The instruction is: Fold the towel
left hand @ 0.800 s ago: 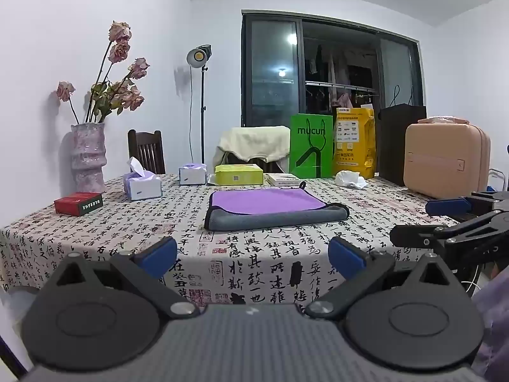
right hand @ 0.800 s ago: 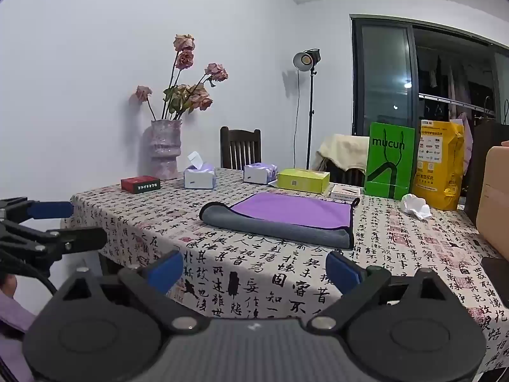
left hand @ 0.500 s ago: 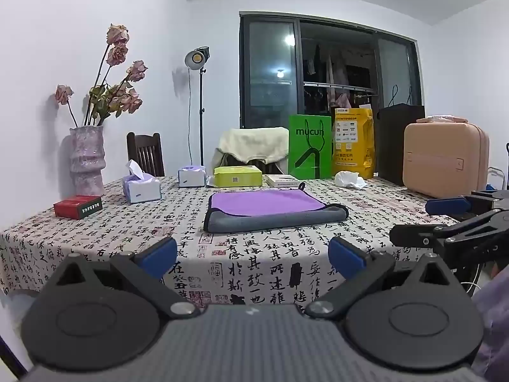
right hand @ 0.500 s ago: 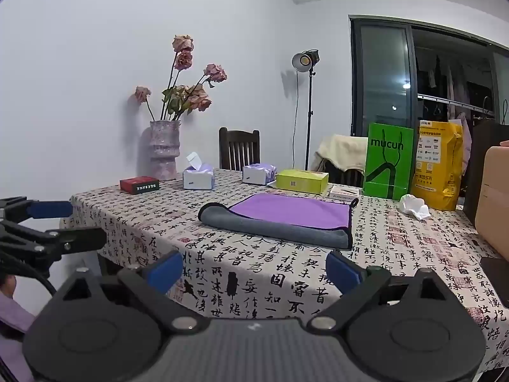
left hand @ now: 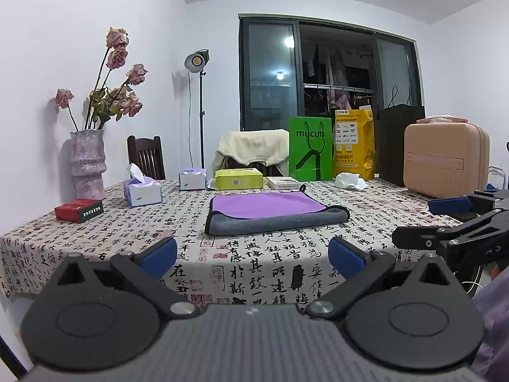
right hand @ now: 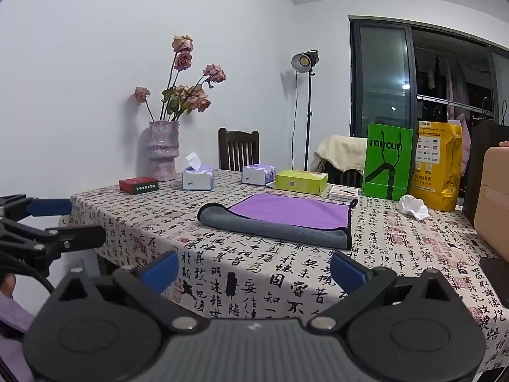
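A folded towel [left hand: 270,210], purple on top with a grey rolled front edge, lies flat in the middle of the table; it also shows in the right wrist view [right hand: 283,219]. My left gripper [left hand: 253,256] is open and empty, held off the table's near edge, well short of the towel. My right gripper [right hand: 253,265] is open and empty, also back from the near edge. The right gripper shows at the right of the left wrist view [left hand: 445,222], and the left gripper at the left of the right wrist view [right hand: 51,222].
The table has a calligraphy-print cloth [left hand: 254,273]. Along its back stand a vase of dried roses [left hand: 87,165], a red box [left hand: 79,210], two tissue boxes [left hand: 142,191], a yellow-green box [left hand: 238,179], a green bag [left hand: 310,152], a yellow bag [left hand: 353,145] and a pink case [left hand: 445,159].
Both grippers stay open and nearly still. The view has drifted very slightly; the towel has not moved.
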`<move>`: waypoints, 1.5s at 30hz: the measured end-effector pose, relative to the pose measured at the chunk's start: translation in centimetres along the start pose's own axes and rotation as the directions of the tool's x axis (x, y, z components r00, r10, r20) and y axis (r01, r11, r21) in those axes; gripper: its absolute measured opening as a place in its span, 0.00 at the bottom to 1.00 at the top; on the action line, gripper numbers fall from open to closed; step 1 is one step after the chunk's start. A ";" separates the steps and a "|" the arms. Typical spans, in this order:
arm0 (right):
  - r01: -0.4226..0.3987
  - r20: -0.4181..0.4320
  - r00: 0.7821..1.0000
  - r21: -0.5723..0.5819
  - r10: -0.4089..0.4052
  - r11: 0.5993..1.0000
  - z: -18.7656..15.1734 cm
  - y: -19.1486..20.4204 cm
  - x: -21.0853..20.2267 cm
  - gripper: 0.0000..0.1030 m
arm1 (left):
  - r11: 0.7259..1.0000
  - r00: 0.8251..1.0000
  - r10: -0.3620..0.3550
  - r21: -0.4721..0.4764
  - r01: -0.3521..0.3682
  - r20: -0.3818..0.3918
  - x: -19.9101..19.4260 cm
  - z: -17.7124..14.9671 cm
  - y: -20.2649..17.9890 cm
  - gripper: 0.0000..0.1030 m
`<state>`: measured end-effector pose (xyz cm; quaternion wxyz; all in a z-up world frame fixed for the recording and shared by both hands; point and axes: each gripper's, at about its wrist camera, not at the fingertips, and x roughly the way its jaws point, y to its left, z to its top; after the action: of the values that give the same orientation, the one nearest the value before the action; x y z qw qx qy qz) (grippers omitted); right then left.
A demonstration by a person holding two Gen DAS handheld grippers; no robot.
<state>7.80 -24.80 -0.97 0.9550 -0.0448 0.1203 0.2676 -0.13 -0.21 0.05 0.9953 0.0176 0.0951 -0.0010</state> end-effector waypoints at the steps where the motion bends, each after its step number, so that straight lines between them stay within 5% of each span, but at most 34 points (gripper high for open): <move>1: 0.000 0.000 1.000 0.000 0.000 1.000 0.0 0.0 0.0 0.99 | 1.000 1.000 0.001 -0.001 -0.001 0.000 0.0 0.0 0.0 1.00; 45: 0.025 0.014 1.000 0.009 -0.025 1.000 0.2 -0.7 -0.3 1.00 | 1.000 1.000 0.022 0.013 -0.022 0.022 0.1 0.2 0.6 1.00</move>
<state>7.99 -25.51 -0.75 0.9592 -0.0404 0.1142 0.2556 -0.05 0.42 0.21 0.9961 0.0253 0.0840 0.0092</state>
